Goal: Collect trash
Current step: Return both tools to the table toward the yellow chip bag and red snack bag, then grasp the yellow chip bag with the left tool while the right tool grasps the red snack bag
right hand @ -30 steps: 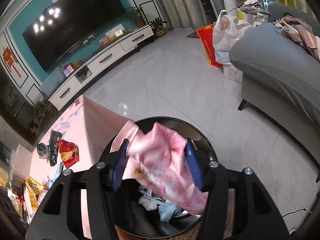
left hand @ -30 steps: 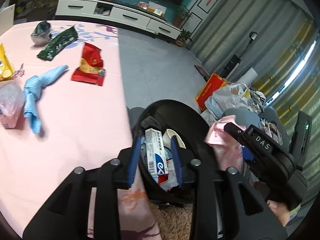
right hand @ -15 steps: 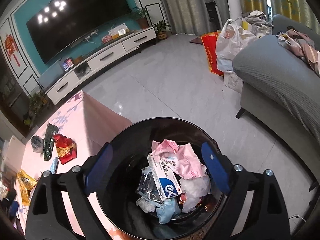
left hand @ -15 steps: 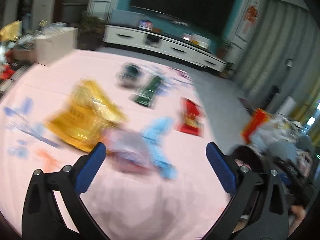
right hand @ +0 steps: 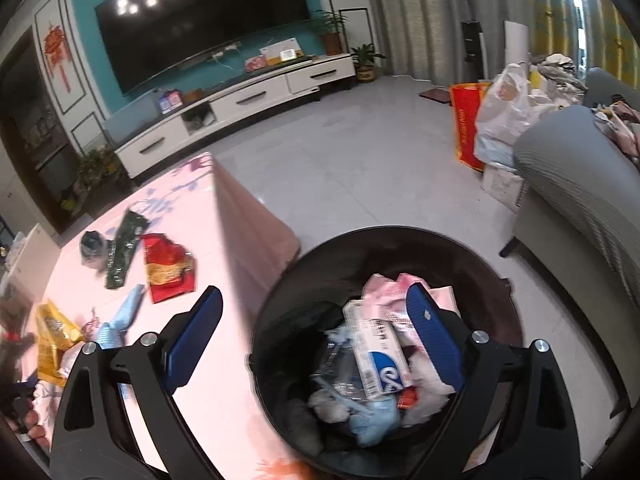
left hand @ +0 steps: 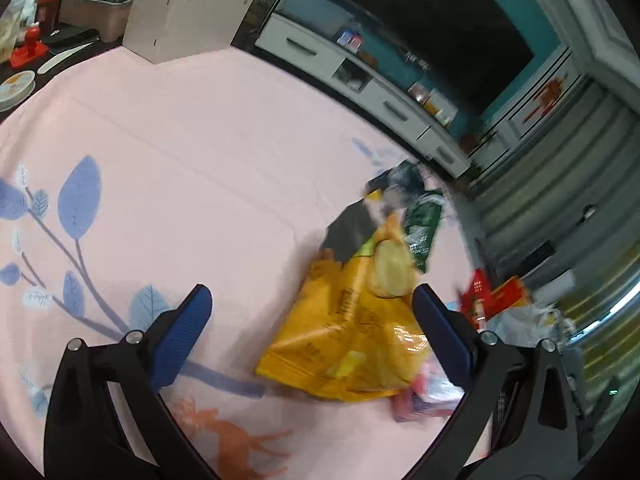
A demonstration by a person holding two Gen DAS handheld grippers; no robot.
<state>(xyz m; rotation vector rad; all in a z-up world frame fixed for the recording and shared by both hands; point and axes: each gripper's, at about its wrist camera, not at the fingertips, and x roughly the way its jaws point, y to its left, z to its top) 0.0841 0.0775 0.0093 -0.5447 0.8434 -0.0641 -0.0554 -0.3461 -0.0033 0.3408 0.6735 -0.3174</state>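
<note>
My left gripper (left hand: 312, 320) stands open low over the pink tablecloth (left hand: 180, 160). A yellow chip bag (left hand: 352, 336) lies flat between its fingers, close to the right pad, untouched. Beyond it lie a green wrapper (left hand: 424, 228), a dark crumpled bag (left hand: 400, 180) and a red wrapper (left hand: 480, 300). My right gripper (right hand: 316, 336) is open and empty above the left rim of the black bin (right hand: 280, 292). Inside the bin are a white-and-blue box (right hand: 376, 352) and a pink wrapper (right hand: 396, 292). On the table, the right wrist view shows the red wrapper (right hand: 168, 268), green wrapper (right hand: 124, 248), blue cloth (right hand: 124, 316) and yellow bag (right hand: 52, 336).
A white box (left hand: 184, 12) and desk clutter stand at the table's far edge. The bin sits on the floor against the table's right edge. A grey sofa (right hand: 580, 200) and bags (right hand: 500, 108) stand to the right, a TV cabinet (right hand: 240, 100) at the back.
Both grippers opened: the white-and-blue box and the pink wrapper dropped into the bin. My left gripper swung from the bin to the yellow bag on the table. The right shifted left.
</note>
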